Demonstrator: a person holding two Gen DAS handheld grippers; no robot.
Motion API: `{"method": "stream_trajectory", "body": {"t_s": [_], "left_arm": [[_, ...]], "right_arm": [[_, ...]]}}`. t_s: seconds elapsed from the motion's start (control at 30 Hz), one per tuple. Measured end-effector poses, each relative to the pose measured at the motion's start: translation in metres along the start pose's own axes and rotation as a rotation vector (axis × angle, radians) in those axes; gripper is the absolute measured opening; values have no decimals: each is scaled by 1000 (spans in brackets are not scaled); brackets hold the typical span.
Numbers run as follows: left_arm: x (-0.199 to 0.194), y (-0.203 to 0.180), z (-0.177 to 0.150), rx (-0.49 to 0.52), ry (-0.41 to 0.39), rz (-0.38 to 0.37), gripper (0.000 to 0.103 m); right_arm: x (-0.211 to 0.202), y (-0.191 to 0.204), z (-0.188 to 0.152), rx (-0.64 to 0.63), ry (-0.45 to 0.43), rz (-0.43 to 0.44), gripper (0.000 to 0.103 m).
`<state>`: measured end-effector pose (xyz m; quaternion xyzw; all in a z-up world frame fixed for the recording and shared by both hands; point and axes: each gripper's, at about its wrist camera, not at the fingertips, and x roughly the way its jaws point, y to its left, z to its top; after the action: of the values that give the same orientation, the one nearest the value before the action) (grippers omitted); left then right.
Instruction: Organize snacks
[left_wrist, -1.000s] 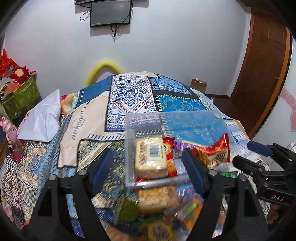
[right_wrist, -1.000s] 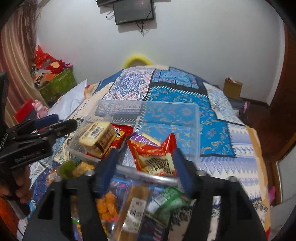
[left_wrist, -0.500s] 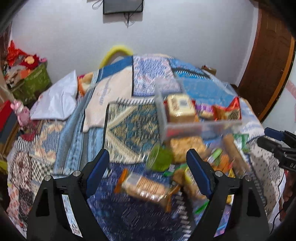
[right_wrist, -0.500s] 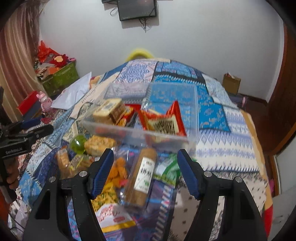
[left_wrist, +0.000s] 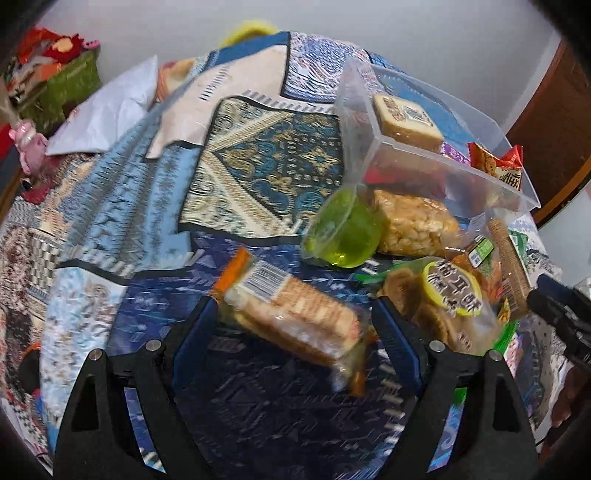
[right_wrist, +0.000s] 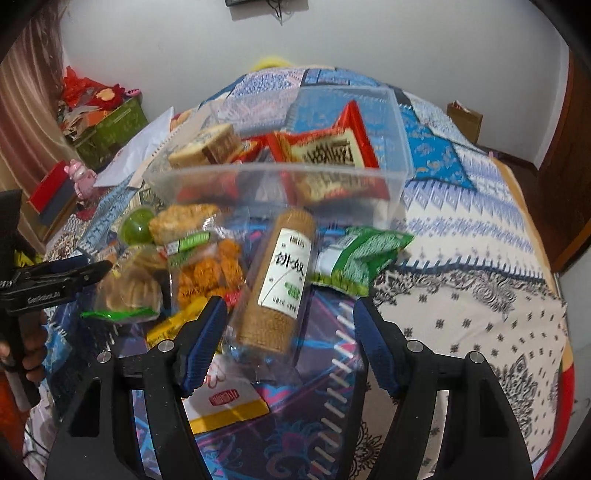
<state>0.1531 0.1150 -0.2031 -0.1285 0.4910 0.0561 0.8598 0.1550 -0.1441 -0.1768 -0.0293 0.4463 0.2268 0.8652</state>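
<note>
A clear plastic bin (left_wrist: 476, 173) (right_wrist: 397, 147) sits on the patterned bedspread and holds a wrapped cake (left_wrist: 406, 122) and a red snack bag (right_wrist: 328, 147). Loose snacks lie in front of it. My left gripper (left_wrist: 295, 328) is open, its fingers either side of a clear pack of crackers (left_wrist: 295, 314). My right gripper (right_wrist: 286, 332) is open, its fingers either side of a long biscuit tube with a white label (right_wrist: 280, 280). A green jelly cup (left_wrist: 343, 232), a rice-puff block (left_wrist: 413, 225), a round-biscuit pack (left_wrist: 447, 299) and a green bag (right_wrist: 358, 254) lie nearby.
The bedspread (left_wrist: 266, 166) stretches left and back to a white wall. A white pillow (left_wrist: 107, 107) and a green basket of toys (right_wrist: 107, 129) lie at the far left. A brown door (left_wrist: 546, 122) stands at the right. A flat yellow-and-white packet (right_wrist: 229, 406) lies under my right gripper.
Both grippers have dropped lower and closer to the loose snacks. The left now straddles the cracker pack and the right straddles the biscuit tube. Both stay open.
</note>
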Motion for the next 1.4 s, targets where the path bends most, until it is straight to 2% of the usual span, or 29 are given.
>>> {"method": "stream_trajectory", "body": {"t_s": [0.13, 0.2, 0.4, 0.5, 0.6, 0.63, 0.8, 1.17, 1.4], "left_arm": [[10, -11, 4, 12, -1, -6, 85], [13, -11, 6, 0, -8, -6, 85], [20, -2, 7, -27, -22, -4, 66], [17, 3, 2, -22, -26, -7, 58], [15, 8, -6, -22, -34, -1, 43], [15, 9, -7, -17, -40, 9, 35], [9, 10, -14, 7, -59, 29, 34], [-46, -5, -10, 44, -181, 29, 34], [-75, -26, 7, 69, -256, -14, 34]], "right_arm": [[5, -2, 3, 13, 9, 22, 65], [9, -1, 5, 16, 17, 36, 58], [24, 1, 9, 25, 51, 76, 45], [28, 1, 9, 34, 56, 76, 45], [30, -4, 9, 61, 63, 101, 44], [30, -5, 9, 69, 65, 108, 44], [26, -9, 8, 86, 49, 109, 35], [-4, -11, 2, 70, -20, 65, 34], [-34, -15, 12, 66, -99, 61, 34]]}}
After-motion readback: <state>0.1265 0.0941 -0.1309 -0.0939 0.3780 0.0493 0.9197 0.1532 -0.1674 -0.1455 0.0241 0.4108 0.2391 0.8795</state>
